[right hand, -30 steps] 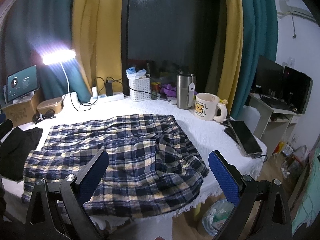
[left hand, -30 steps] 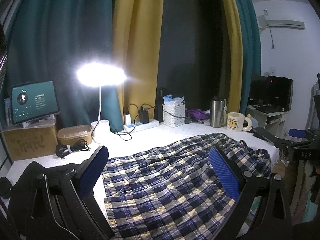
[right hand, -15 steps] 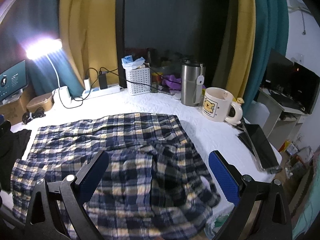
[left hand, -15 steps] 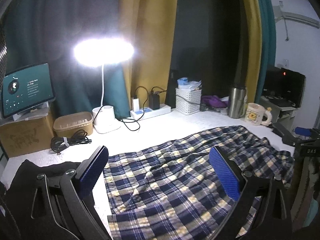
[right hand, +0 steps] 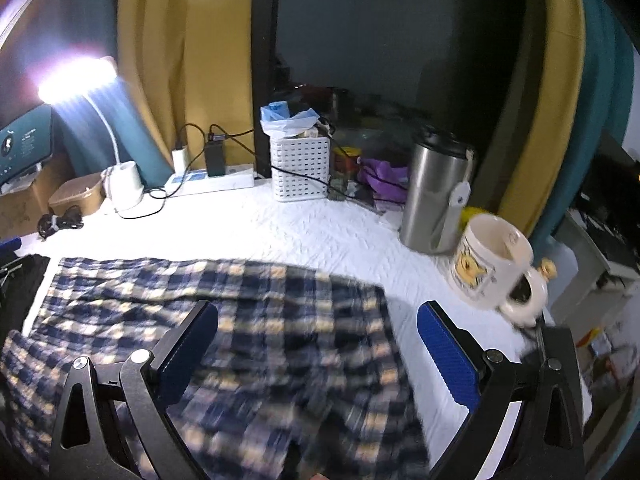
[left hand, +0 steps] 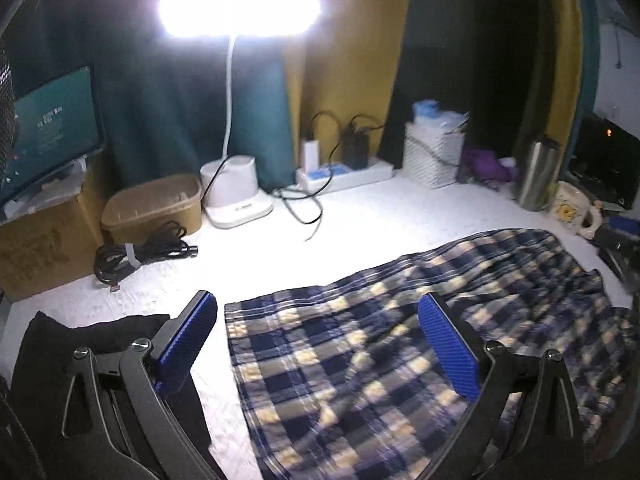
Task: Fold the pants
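Both grippers gaping, holding nothing: drop left gripper (left hand: 318, 342) on the blue-and-cream plaid cotton pants (left hand: 400, 344) hem, right gripper (right hand: 318, 342) on their waistband corner, pinch both layers.

One plaid pants (left hand: 400, 344), one mug (right hand: 492, 268), one lamp (left hand: 236, 196).

Home, bedroom or study corner. Teal and yellow curtains (right hand: 168, 60), lit desk lamp (left hand: 236, 12), power strip (left hand: 348, 174) with chargers, steel tumbler (right hand: 436, 196), cartoon mug (right hand: 492, 268), white basket (right hand: 300, 172), monitor (left hand: 48, 132) on cardboard box (left hand: 40, 244), white tablecloth (right hand: 320, 236).
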### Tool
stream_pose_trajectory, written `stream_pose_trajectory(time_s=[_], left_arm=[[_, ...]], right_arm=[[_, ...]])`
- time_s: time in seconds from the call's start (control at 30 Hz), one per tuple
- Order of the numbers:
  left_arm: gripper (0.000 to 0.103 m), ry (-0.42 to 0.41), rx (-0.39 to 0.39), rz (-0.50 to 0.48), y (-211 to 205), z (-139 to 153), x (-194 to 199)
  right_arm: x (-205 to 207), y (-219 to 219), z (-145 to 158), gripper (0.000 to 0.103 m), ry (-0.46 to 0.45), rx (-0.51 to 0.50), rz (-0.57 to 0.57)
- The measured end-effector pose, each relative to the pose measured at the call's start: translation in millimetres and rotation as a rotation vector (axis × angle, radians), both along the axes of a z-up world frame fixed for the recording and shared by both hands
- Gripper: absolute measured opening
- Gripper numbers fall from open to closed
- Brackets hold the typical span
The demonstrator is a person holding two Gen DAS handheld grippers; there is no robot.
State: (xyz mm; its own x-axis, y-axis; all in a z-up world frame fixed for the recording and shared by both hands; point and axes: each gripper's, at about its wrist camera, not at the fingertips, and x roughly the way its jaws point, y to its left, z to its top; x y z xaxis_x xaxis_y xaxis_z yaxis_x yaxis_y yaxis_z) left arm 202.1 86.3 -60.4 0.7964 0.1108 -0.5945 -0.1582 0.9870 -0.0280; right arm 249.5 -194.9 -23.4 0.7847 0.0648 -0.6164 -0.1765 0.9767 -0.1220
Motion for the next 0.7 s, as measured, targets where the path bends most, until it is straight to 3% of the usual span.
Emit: stream_pose_trajectory(time_s=[0.23,0.43,0.47,0.57,0.6,0.7], left_arm=[[0.099,0.142,-0.027,0.049,32.7,-36.8,37.4],[0.099,0.233,-0.085,0.055,47.8,-61.1,58.1],[0.092,0.233,-0.087,0.047,48.4,-62.3,59.5],[0.067,0.282,-0.087,0.019,44.0,-71.6,67.7],[0.067,0.284,-0.070,0.021,41.6,-72.5,68.8],[0.031,0.276,-0.040,-0.007,32.1,-69.3,69.0]], right_arm=[[62.7,-25.9,-17.2,0.100,0.044,0.008,-0.021],[107.2,-45.9,-51.3,0.099,0.147,0.053,-0.007],[113.6,-47.7,-59.9,0.090,0.173,0.065,-0.003],[124.9,-46.6,-79.5,0.079,0.234,0.077,0.012],[127.0,-45.6,-84.4,0.076,0.253,0.077,0.020],[125.6,-33.6,-92.7,0.054,0.262,0.032,0.061]])
